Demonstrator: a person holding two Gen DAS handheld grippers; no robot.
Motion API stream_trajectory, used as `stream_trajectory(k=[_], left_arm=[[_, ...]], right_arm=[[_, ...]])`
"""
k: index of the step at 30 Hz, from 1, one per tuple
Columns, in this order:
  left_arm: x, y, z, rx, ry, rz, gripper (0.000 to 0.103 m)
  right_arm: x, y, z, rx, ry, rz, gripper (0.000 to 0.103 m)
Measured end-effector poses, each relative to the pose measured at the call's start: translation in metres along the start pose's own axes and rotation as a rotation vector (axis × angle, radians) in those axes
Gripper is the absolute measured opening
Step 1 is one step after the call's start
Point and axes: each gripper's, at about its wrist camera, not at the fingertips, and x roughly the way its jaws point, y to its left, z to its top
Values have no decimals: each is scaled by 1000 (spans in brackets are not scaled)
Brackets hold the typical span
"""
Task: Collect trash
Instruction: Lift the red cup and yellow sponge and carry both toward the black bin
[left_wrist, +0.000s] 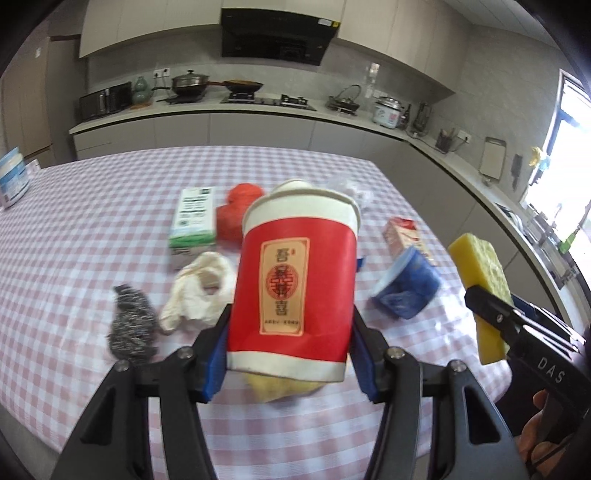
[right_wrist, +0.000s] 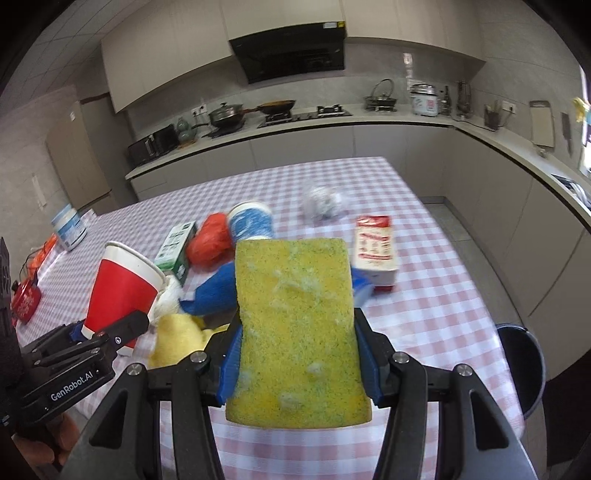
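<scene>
Here, litter strews a pink checked tablecloth (left_wrist: 92, 229) before the kitchen counter (left_wrist: 258, 110).

Daylight's pouring in from the window (left_wrist: 565, 147), blown out white there, while the checked table (left_wrist: 92, 221) below it looks soft and smeary with motion blur, and the fisheye bends the counters, corners going black.

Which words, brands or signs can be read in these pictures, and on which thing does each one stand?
"GenRobot.AI": on the left gripper, side of its body.
"DAS": on the right gripper, side of its body.
Red paper cup: Chinese characters on its label, blurred, not readable for sure.
Green-and-white carton, red-and-white carton, white-and-blue tub: print too blurred.
</scene>
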Motion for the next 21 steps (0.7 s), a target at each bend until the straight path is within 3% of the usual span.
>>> stream_trajectory(k=[7, 21], left_arm=[[14, -68, 2, 64, 8, -89, 58], [67, -259, -14, 140, 88, -223, 58]], right_arm=[[-26, -82, -1, 82, -35, -71, 56], [-59, -291, -19, 145, 4, -159, 56]])
